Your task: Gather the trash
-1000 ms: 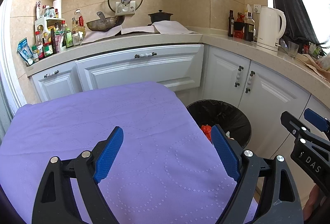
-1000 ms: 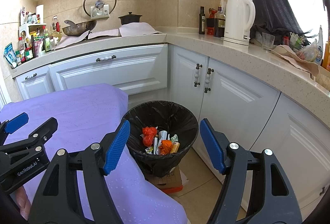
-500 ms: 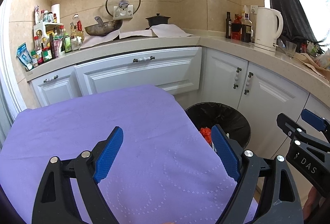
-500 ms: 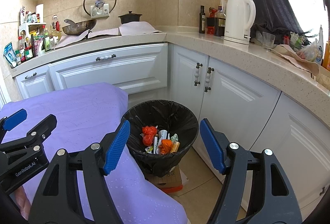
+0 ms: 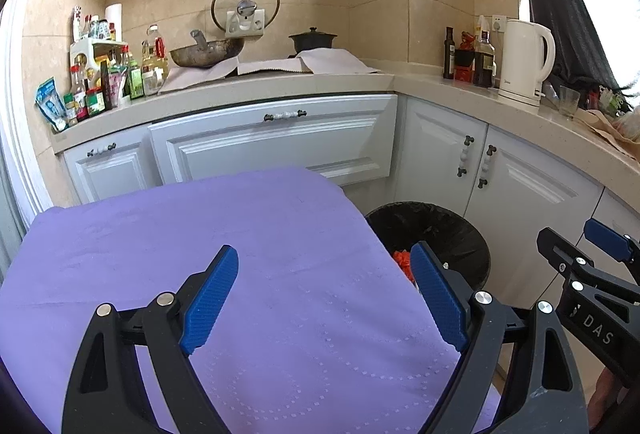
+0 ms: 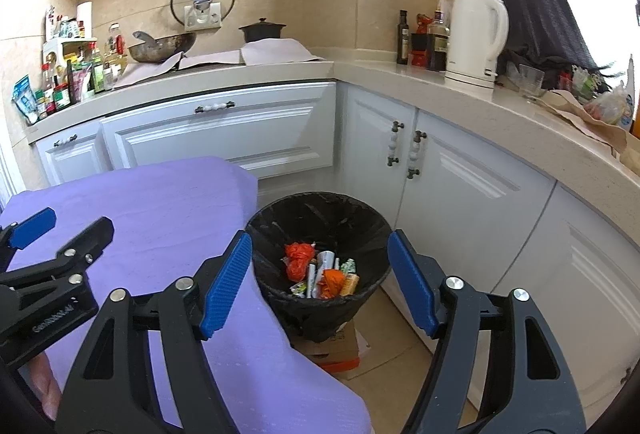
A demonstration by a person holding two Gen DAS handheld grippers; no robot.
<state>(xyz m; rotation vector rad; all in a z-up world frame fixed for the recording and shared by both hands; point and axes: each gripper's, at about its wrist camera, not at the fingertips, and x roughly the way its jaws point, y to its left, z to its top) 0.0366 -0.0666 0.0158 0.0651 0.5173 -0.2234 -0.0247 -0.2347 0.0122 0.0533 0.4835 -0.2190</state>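
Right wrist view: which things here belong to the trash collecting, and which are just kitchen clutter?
Job:
- round bin with black liner
- orange and white crumpled wrappers in it
- purple-clothed table
- right claw, jaws opening, nothing between them

Clutter:
- white electric kettle
- metal wok
- clear drinking glass

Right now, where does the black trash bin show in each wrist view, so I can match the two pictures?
Left wrist: the trash bin sits right of centre, past the purple tablecloth's edge, partly hidden by the gripper's right finger.
Right wrist: the trash bin is at centre, low, fully open to view with wrappers inside.
Shared landmark: the white kettle on the counter.
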